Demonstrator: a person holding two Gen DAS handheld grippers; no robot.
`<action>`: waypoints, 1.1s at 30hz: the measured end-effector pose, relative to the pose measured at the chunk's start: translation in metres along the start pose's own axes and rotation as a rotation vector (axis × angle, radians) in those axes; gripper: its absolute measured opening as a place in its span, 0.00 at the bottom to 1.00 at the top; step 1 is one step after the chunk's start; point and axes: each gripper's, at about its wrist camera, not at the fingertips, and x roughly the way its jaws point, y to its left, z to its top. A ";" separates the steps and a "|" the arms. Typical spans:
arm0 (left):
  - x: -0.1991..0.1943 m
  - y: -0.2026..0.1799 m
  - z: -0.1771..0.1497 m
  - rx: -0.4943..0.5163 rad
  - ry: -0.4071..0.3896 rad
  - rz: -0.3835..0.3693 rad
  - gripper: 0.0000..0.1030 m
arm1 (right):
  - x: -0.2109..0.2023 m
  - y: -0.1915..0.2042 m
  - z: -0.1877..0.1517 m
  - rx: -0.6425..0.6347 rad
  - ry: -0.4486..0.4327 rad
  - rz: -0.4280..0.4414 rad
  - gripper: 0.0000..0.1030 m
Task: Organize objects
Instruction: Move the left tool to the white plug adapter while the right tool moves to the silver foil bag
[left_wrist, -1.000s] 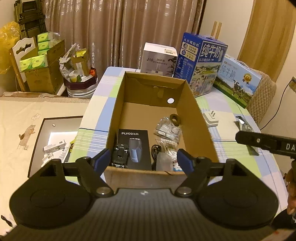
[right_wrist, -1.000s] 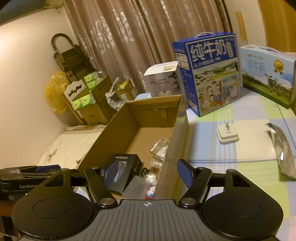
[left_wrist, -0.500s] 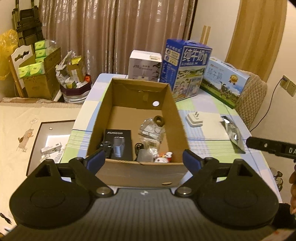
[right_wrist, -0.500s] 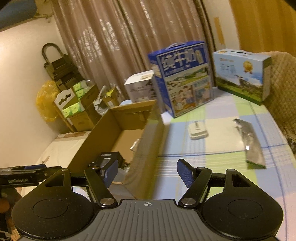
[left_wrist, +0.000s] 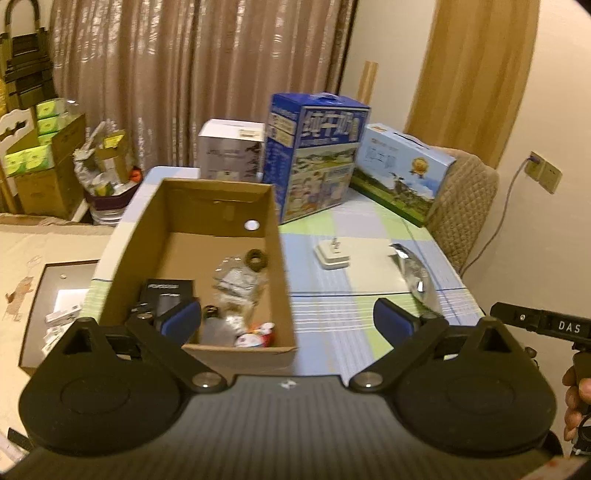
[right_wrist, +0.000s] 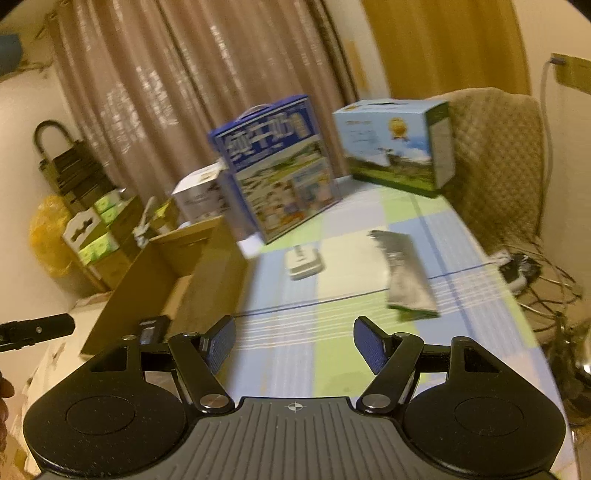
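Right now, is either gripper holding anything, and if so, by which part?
Nothing is held. The left gripper has just been opening, with nothing between its jaws. The right gripper is also open and empty.

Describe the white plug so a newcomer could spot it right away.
Find the open cardboard box on the checked tablecloth. Just right of it, in front of the tall blue carton, lies the plug: small, white, square, prongs up, unlike the shiny foil pouch further right.
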 end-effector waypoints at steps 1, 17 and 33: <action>0.004 -0.006 0.001 0.009 0.004 -0.008 0.95 | -0.001 -0.005 0.001 0.005 -0.003 -0.007 0.66; 0.076 -0.072 0.010 0.111 0.086 -0.099 0.95 | 0.007 -0.072 0.018 0.062 -0.004 -0.072 0.66; 0.123 -0.100 0.008 0.188 0.145 -0.129 0.95 | 0.036 -0.093 0.026 0.029 0.040 -0.106 0.66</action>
